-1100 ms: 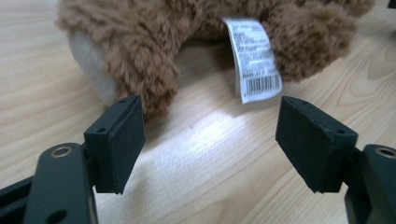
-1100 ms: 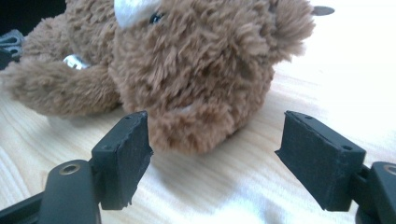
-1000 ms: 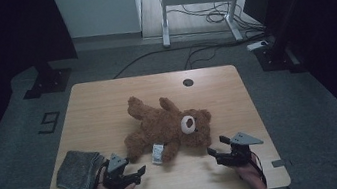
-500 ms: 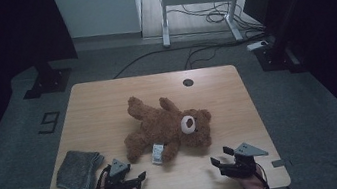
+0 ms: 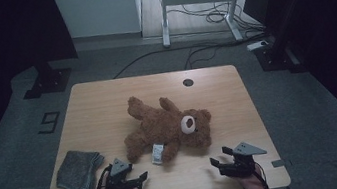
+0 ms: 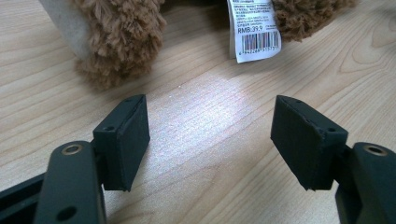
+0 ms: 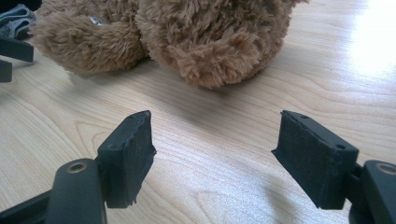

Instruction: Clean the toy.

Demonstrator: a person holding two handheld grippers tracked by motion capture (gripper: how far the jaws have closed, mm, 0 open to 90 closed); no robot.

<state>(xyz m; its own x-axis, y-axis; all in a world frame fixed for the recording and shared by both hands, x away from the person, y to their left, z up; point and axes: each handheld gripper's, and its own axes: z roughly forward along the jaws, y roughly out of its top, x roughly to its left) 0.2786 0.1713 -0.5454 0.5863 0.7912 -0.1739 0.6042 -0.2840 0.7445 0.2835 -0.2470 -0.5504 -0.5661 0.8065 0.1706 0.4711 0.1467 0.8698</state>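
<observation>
A brown teddy bear [image 5: 166, 127] lies on its back in the middle of the wooden table [image 5: 103, 109], head to the right, with a white barcode tag [image 5: 157, 152] at its near side. My left gripper [image 5: 140, 180] rests near the front edge, just short of the bear's leg, and is open with nothing in it. The left gripper view has its jaws wide apart over bare wood [image 6: 210, 135], with the furry leg [image 6: 121, 37] and the tag [image 6: 254, 28] beyond. My right gripper [image 5: 215, 165] is open in front of the bear's head [image 7: 210, 32].
A folded grey cloth [image 5: 79, 171] lies at the table's front left corner, beside the left hand. A round cable hole [image 5: 188, 82] sits near the far edge. A desk frame and floor cables stand beyond the table.
Both grippers have drawn back a little toward the table's front edge, staying open. The bear and cloth have not moved.
</observation>
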